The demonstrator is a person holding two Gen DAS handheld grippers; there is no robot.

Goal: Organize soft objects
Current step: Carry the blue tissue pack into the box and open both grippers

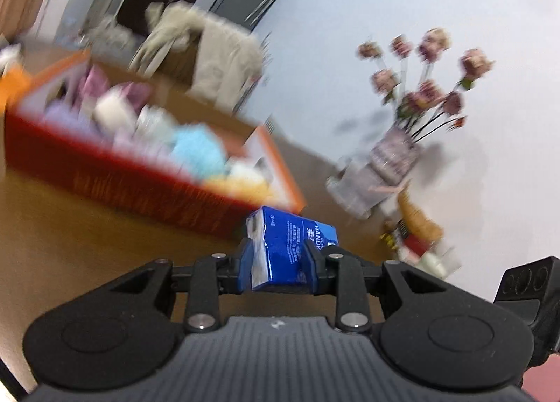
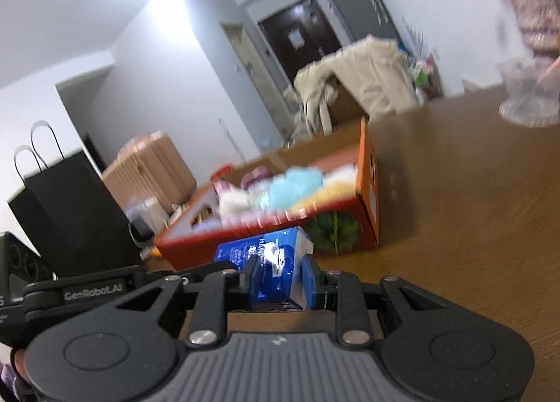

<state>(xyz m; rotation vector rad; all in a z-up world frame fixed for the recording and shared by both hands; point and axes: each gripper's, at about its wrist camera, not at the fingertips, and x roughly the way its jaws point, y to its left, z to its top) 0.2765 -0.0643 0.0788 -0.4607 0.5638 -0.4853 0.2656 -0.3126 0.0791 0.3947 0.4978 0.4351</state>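
Observation:
My left gripper (image 1: 278, 256) is shut on a blue tissue pack (image 1: 292, 248) and holds it above the wooden table (image 1: 70, 244), just in front of the near right corner of a red-orange cardboard box (image 1: 115, 174). The box holds several soft items: blue, white, purple and yellow ones. My right gripper (image 2: 281, 276) is shut on a second blue tissue pack (image 2: 269, 262), held in front of the same box (image 2: 367, 199), which shows soft blue and yellow items inside.
A vase of pink flowers (image 1: 395, 153) stands at the right by the wall, with small packets (image 1: 416, 230) beside it. A clear glass vessel (image 2: 528, 97) stands far right. A black paper bag (image 2: 70, 209) and a pink suitcase (image 2: 150, 171) are at the left. A beige coat (image 2: 364, 87) hangs behind the table.

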